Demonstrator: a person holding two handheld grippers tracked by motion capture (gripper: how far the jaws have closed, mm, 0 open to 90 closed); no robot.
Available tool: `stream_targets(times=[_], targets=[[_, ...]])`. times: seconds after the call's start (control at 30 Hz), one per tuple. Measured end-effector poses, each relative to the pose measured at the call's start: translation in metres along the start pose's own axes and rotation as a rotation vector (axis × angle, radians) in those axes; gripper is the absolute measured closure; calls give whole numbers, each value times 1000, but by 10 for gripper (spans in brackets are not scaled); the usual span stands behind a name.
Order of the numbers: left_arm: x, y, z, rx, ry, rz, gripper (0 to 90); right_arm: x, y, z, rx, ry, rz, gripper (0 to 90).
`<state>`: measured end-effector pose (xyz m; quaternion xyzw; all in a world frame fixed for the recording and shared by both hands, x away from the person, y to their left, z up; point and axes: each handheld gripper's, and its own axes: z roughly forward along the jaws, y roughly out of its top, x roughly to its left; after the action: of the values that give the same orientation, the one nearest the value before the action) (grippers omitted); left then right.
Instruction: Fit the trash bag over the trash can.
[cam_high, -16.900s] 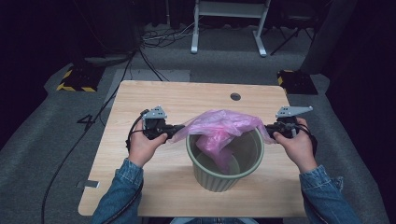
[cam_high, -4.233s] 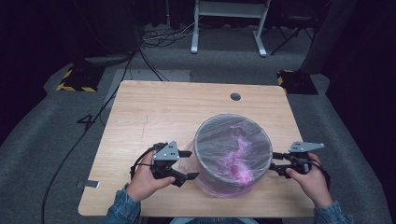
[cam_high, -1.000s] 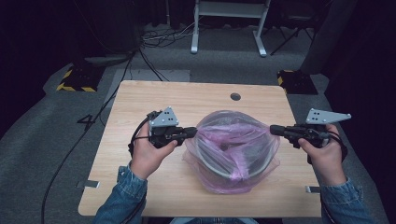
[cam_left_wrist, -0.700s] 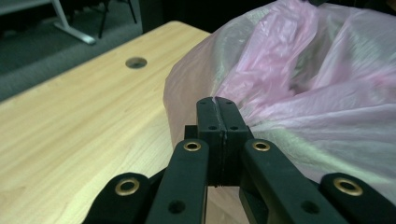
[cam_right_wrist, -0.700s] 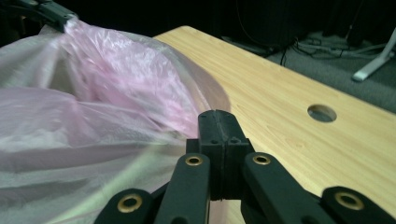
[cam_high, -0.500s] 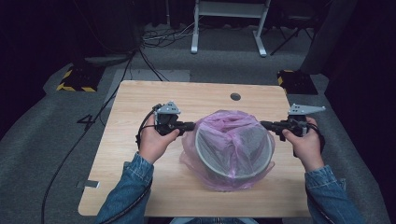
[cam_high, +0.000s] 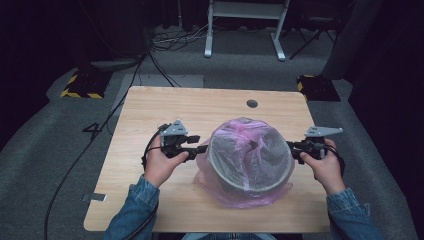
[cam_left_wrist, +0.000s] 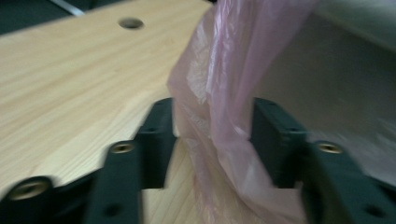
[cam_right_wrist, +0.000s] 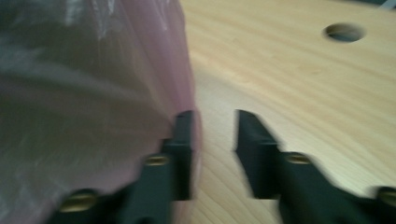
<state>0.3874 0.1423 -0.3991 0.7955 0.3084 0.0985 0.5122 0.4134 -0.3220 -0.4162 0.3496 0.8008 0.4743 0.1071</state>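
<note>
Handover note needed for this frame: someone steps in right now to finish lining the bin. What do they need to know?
Left gripper: jaws have just been opening; a fold of the pink bag hangs between them, no longer pinched.
Right gripper: jaws have just been opening too, nothing between them; the bag lies against the outside of one jaw.
The grey bin stands upright near the table's front edge.
Done: the bag is in the bin and its mouth is pulled over the rim and down the outside.
Left: probably just withdraw both grippers and check that the skirt sits evenly.
</note>
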Motion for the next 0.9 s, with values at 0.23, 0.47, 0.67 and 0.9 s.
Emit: stream_targets(times=[0.23,0.47,0.67,0.9], targets=[[-29,-26,-41,-26,6,40,294,22,-19,-65,-137,-123,-70,302],[-60,-36,-33,2,-88,93,221,69,-33,-75,-77,119,-114,150],[-68,-30,-20,6,-129,111,237,85,-35,-47,-42,190,-135,191],[-60,-27,-14,26,-204,107,749,88,-31,-48,-61,236,-226,900]])
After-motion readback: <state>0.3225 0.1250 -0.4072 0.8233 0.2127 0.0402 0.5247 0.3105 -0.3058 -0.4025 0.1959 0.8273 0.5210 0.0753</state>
